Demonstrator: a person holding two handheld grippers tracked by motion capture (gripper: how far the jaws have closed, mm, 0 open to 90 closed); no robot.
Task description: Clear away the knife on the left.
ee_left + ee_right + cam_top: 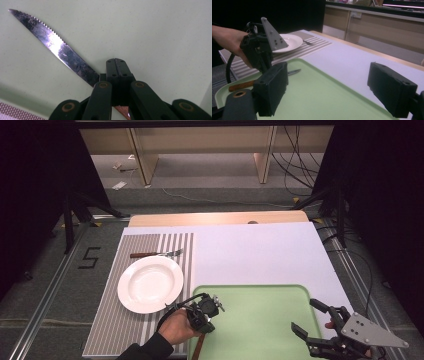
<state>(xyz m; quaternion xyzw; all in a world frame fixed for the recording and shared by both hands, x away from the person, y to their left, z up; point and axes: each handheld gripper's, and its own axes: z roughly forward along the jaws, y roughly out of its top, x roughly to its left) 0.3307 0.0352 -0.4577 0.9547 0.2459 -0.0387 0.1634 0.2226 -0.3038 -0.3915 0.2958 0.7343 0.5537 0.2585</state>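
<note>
Left gripper [117,65]: mine, jaws clenched together over the knife [57,47], where blade joins wooden handle; whether the pads actually pinch it, I cannot tell.
Knife: on the green tray [260,320], near its left edge; serrated blade points away from me.
Right gripper [311,320]: mine, jaws spread wide, nothing between them, over the tray's right edge.
White plate [150,283]: on the striped placemat [107,320], left of the tray.
Fork [156,253]: on the placemat, just beyond the plate.
</note>
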